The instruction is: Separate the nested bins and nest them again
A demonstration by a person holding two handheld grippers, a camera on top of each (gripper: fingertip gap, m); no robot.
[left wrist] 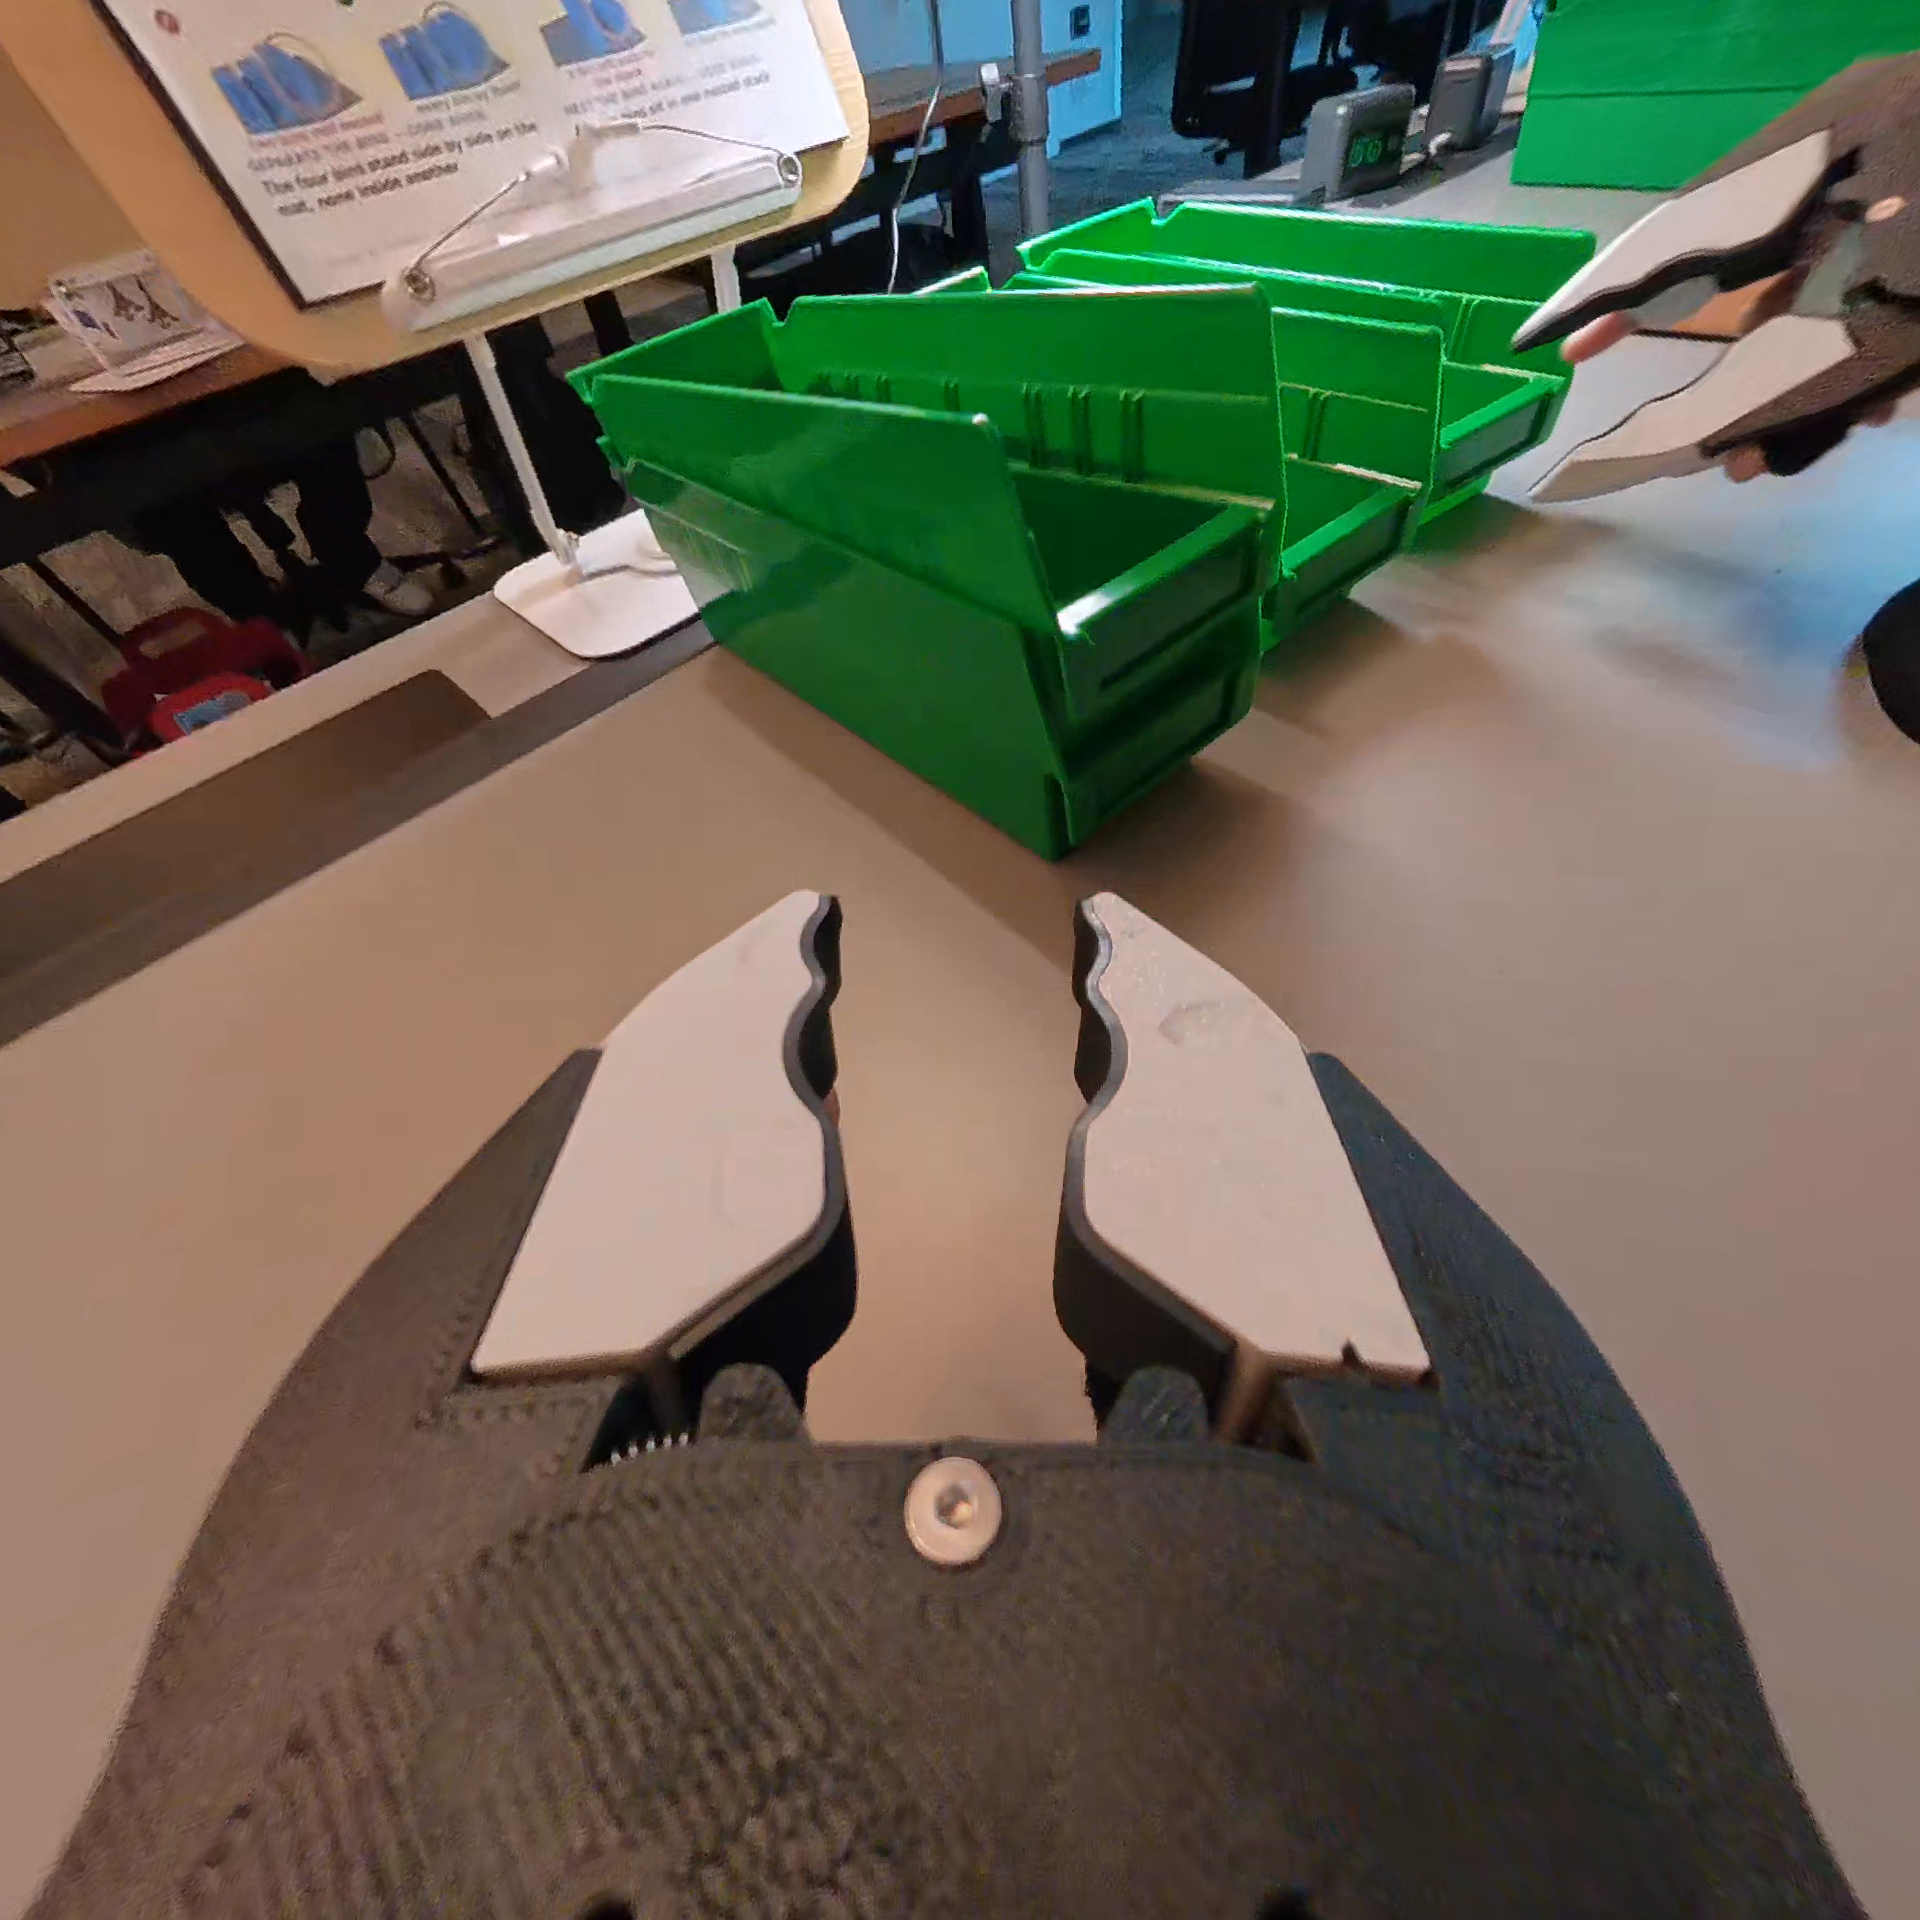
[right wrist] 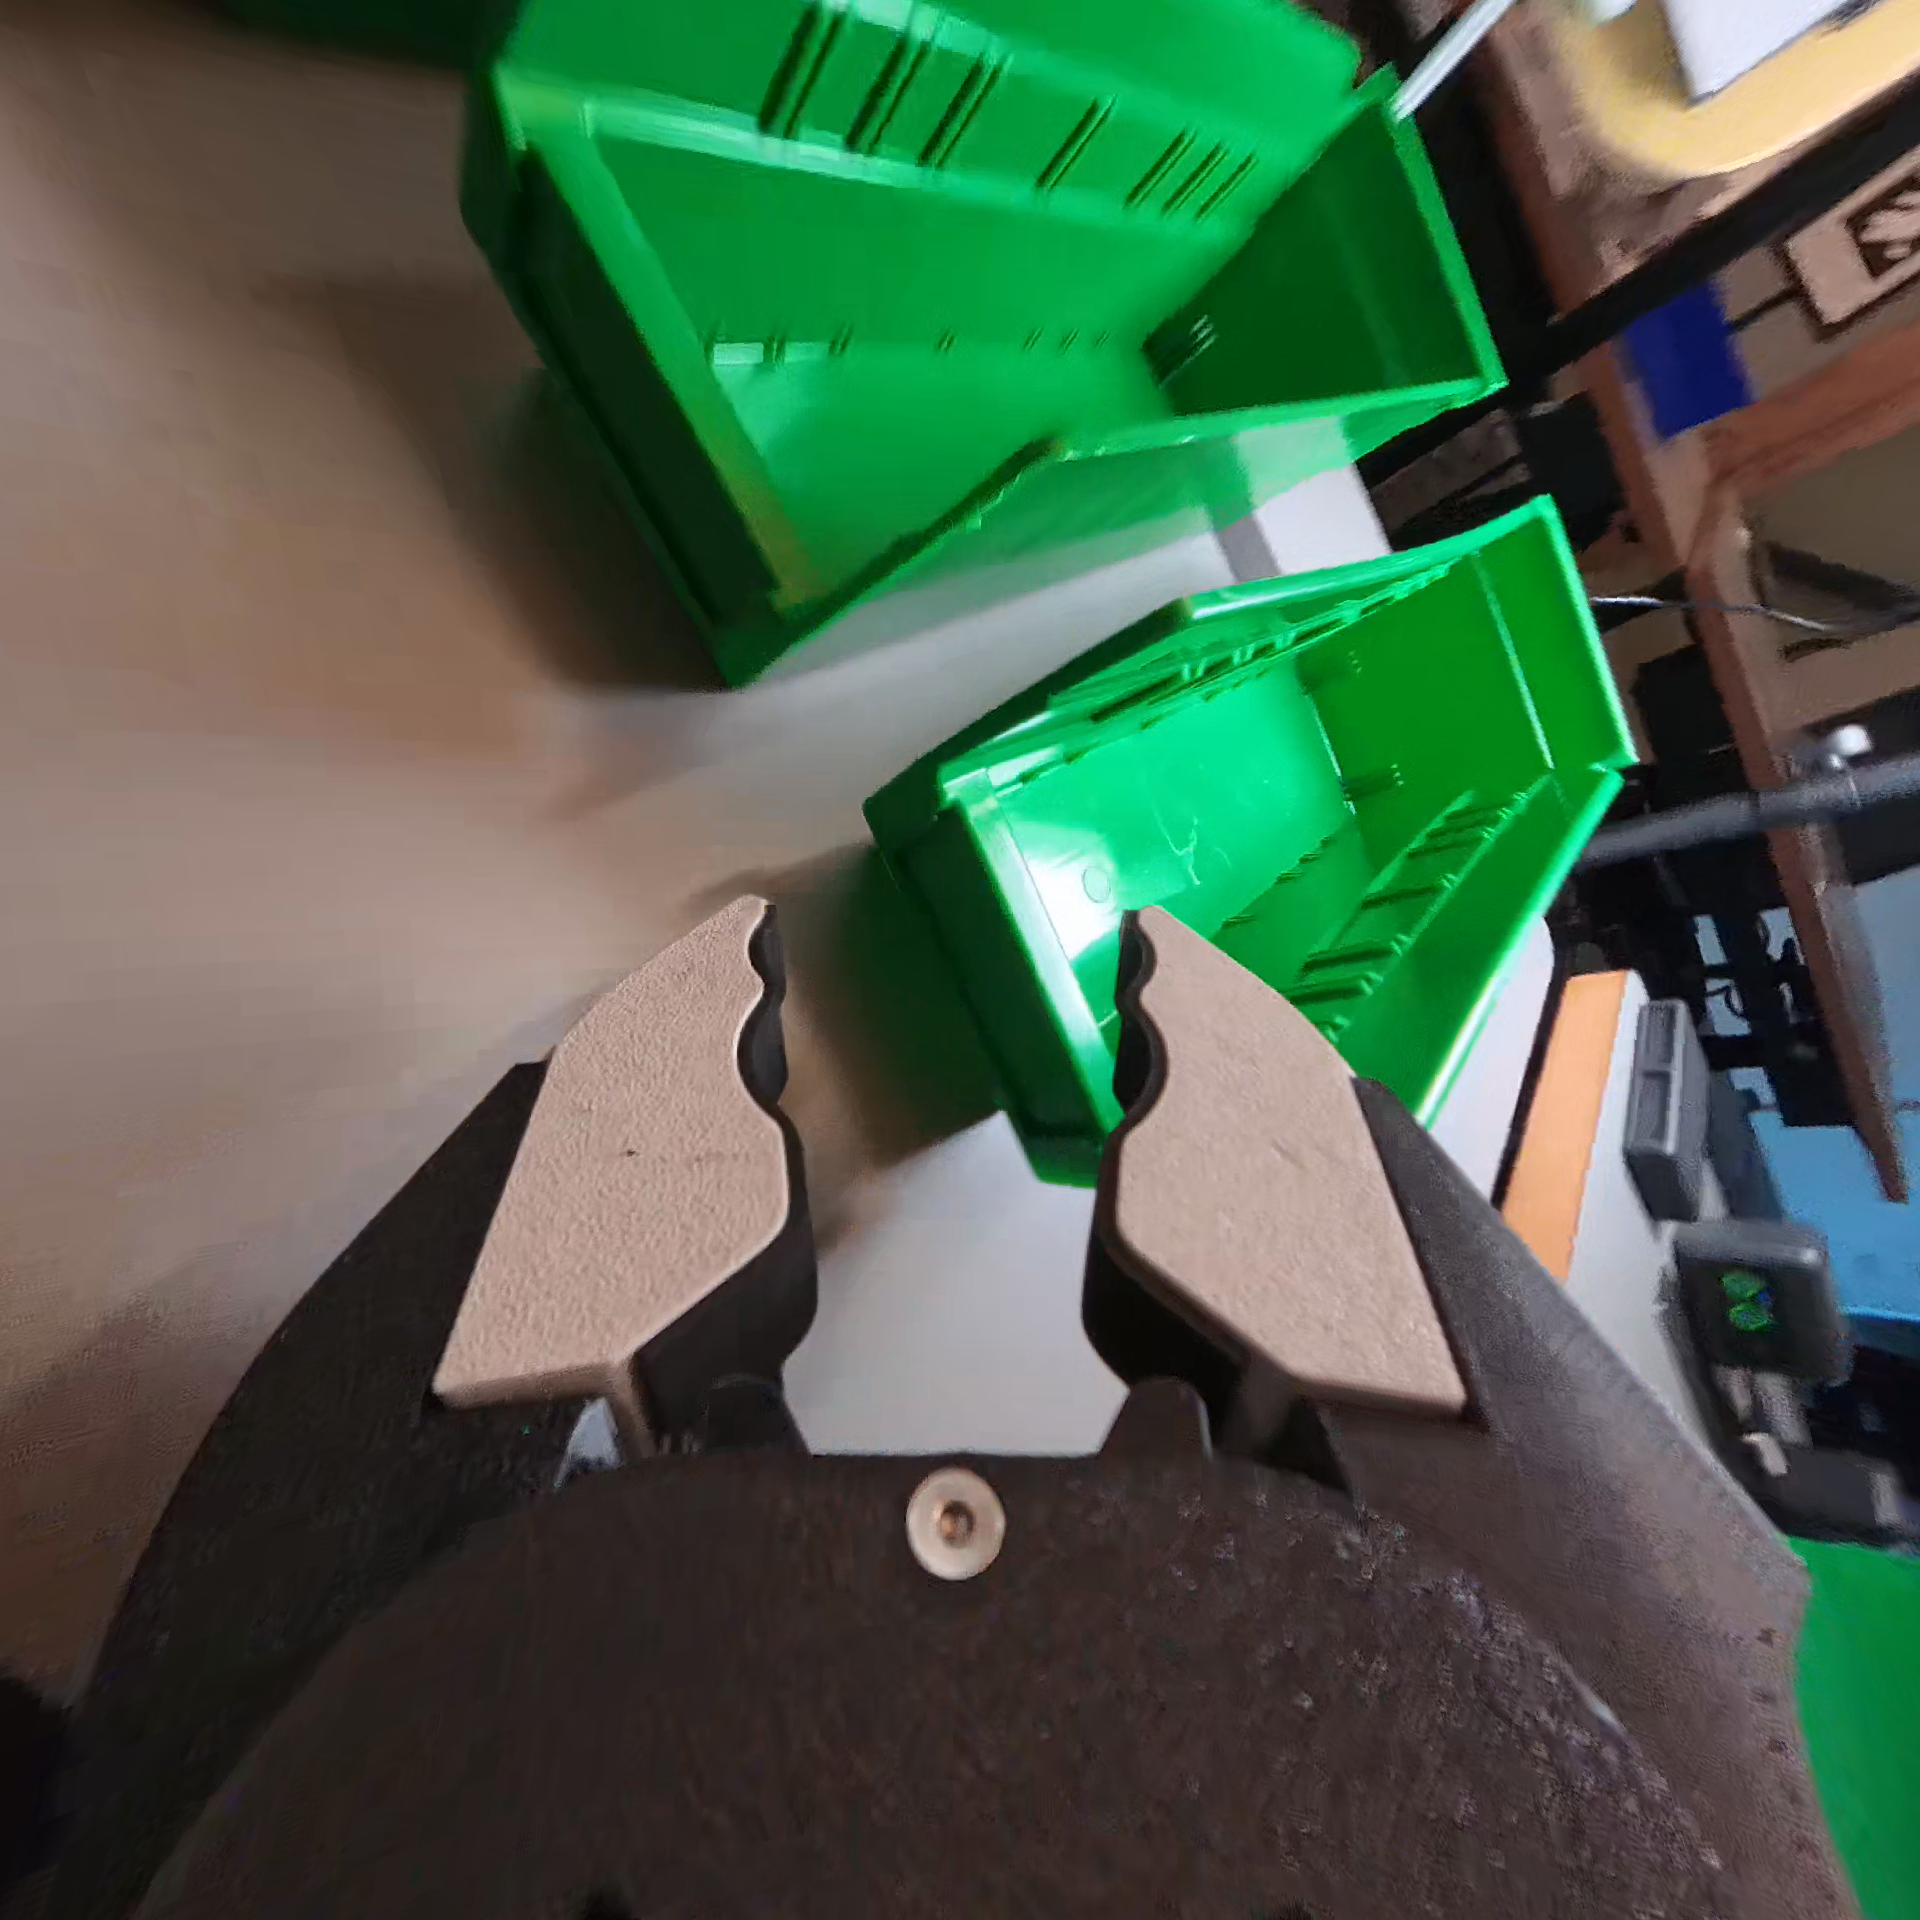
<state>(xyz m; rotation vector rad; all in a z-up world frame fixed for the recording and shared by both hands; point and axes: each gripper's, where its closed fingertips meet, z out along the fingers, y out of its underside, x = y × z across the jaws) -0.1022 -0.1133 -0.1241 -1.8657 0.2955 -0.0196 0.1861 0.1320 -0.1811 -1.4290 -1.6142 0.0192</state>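
Far left off the table, an instruction board on a white stand (left wrist: 597,613) sits behind the work area, ignore it. Your left gripper (left wrist: 954,914) hovers low over the tan table (left wrist: 1455,935), jaws parted a moderate gap, holding nothing, aimed at the nearest green bins. That near stack (left wrist: 935,623) looks like two bins nested, the inner one sitting tilted in the outer, not seated flat. Just right of it a second bin (left wrist: 1340,488), then a third (left wrist: 1496,416), side by side, touching or nearly so; can't tell if any of those hide another inside. Far right, your right gripper (left wrist: 1548,405) is up above the third bin, jaws apart, empty; its own view is motion-blurred and shows the end bin (right wrist: 1247,852) right ahead of the fingertips. Handling guess: thin hard plastic, light, stiff walls, glossy so slippery under the pads. Pinch a wall rim or the low front lip, where it's thin enough for your jaws. Nested bins may stick, so brace the outer one with the other gripper. A tilted lift could drag its neighbour.
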